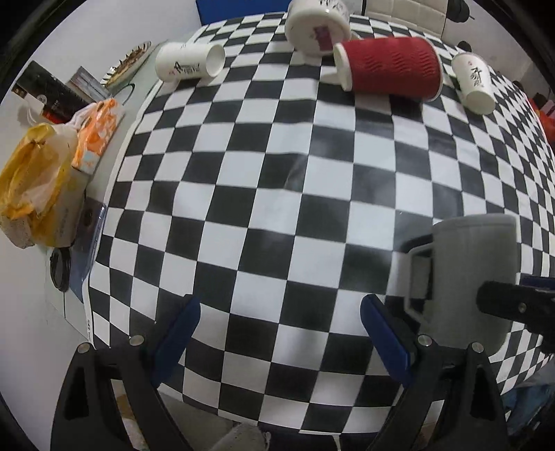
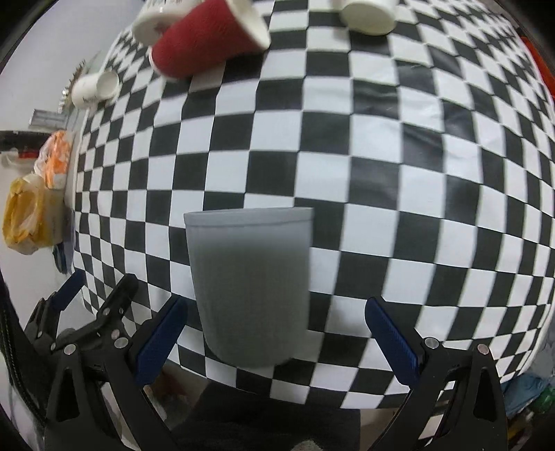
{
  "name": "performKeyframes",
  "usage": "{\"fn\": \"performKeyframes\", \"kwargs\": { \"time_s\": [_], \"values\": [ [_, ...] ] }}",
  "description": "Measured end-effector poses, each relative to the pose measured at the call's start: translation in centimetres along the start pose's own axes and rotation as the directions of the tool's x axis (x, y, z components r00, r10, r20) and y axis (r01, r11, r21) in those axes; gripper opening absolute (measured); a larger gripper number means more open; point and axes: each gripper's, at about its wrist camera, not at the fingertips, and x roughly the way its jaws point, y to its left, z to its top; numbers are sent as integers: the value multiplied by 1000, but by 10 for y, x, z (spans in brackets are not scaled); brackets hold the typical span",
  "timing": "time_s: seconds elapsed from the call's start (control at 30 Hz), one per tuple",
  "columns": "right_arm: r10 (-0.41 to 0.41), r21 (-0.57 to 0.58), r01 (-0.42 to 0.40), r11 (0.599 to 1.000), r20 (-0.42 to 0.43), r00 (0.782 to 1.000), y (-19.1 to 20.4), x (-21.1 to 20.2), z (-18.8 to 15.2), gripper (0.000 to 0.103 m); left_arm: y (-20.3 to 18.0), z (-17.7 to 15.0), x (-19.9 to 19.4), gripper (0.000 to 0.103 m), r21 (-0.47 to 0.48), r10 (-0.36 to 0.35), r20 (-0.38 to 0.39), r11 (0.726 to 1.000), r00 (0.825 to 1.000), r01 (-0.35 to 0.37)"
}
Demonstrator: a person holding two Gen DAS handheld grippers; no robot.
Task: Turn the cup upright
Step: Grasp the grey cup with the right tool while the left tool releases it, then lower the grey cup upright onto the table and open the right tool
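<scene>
A grey mug stands upright on the checkered cloth near the front edge. It sits between the open fingers of my right gripper, which do not touch it. In the left wrist view the mug is at the right, its handle facing left. My left gripper is open and empty over the cloth, left of the mug. The tip of the right gripper shows at the right edge of that view.
At the far side lie a red ribbed paper cup, two white paper cups on their sides, and a white mug. Plastic bags and boxes crowd the left off the cloth.
</scene>
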Motion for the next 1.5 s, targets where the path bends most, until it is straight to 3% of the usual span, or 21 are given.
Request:
{"fn": "performKeyframes", "kwargs": {
  "time_s": [0.2,0.4,0.47,0.6,0.73,0.83,0.93,1.03,1.17,1.3,1.4,1.5],
  "values": [
    [-11,-12,10,1000,-76,997,7,34,14,102,3,0,12,94,4,-10,-27,1000,1000,10],
    [51,23,-48,999,-127,991,8,55,22,84,2,4,21,94,9,-20,-47,1000,999,21],
    [48,23,-46,999,-126,991,13,60,23,84,1,7,22,94,14,-21,-47,1000,999,22],
    [44,30,-42,999,-67,997,13,54,22,84,0,13,25,94,20,-29,-46,999,999,30],
    [78,60,-82,995,55,995,7,36,21,84,-4,18,21,94,21,-34,-43,999,999,35],
    [82,78,-96,992,170,982,3,19,25,84,-3,26,22,94,18,-39,-39,999,998,40],
    [75,77,-102,992,297,952,-2,2,32,84,-2,35,23,94,9,-35,-33,999,999,35],
    [68,69,-106,992,422,904,-7,-11,42,84,1,46,30,94,-9,-31,-26,999,999,31],
    [6,25,-26,999,599,801,-4,-14,49,84,3,57,39,94,-19,-25,-20,1000,999,25],
    [-44,-2,64,998,689,723,3,-2,39,84,10,61,46,94,-17,-28,-21,999,999,28],
    [-72,-7,109,994,708,703,14,4,27,84,14,61,46,94,-3,-26,-9,1000,1000,26],
    [-88,-7,129,992,690,718,19,8,19,84,19,55,45,94,9,-26,1,1000,1000,26]
  ]
}}
